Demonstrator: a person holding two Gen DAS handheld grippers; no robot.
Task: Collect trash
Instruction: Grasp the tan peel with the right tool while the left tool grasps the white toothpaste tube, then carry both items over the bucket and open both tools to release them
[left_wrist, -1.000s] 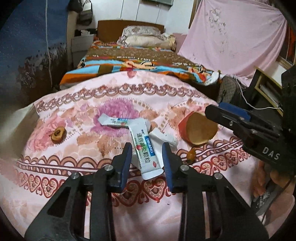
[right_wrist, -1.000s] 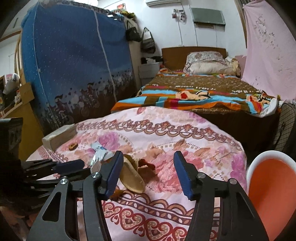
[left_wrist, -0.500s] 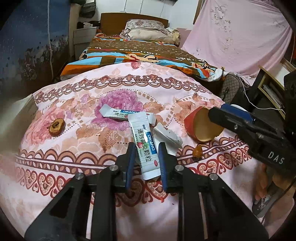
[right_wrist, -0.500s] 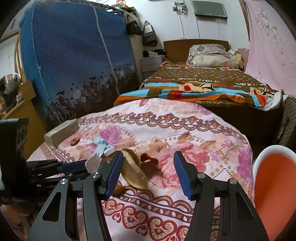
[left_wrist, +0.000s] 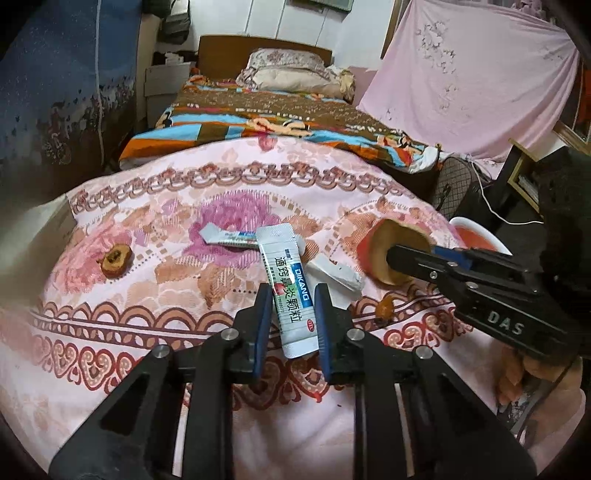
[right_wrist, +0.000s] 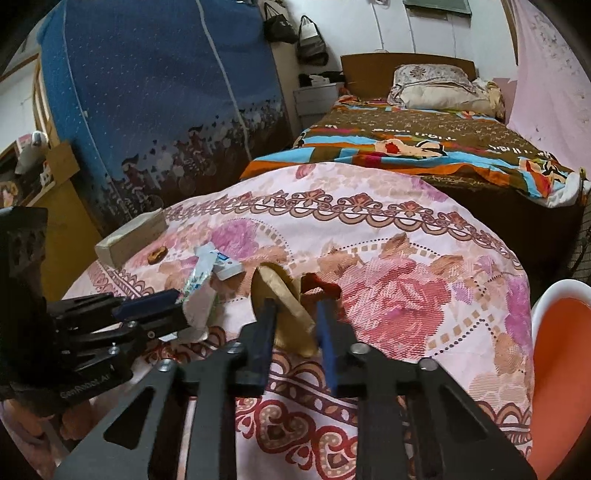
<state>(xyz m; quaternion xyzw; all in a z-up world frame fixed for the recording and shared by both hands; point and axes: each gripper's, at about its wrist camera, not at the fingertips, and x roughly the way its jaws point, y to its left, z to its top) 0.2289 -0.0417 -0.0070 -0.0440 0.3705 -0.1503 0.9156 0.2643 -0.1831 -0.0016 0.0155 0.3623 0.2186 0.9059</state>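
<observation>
Beside the sachet lie scattered wrappers.

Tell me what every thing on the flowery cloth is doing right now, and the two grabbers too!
left gripper: shut on the white sachet.
white sachet: pinched at its near end, lying flat.
right gripper: jaws closing on the apple piece.
apple piece: standing on edge between the jaws, cut face brown.
second sachet: flat, partly under the white one.
crumpled white paper: loose.
dried fruit bit: untouched.
orange bin: open.
</observation>
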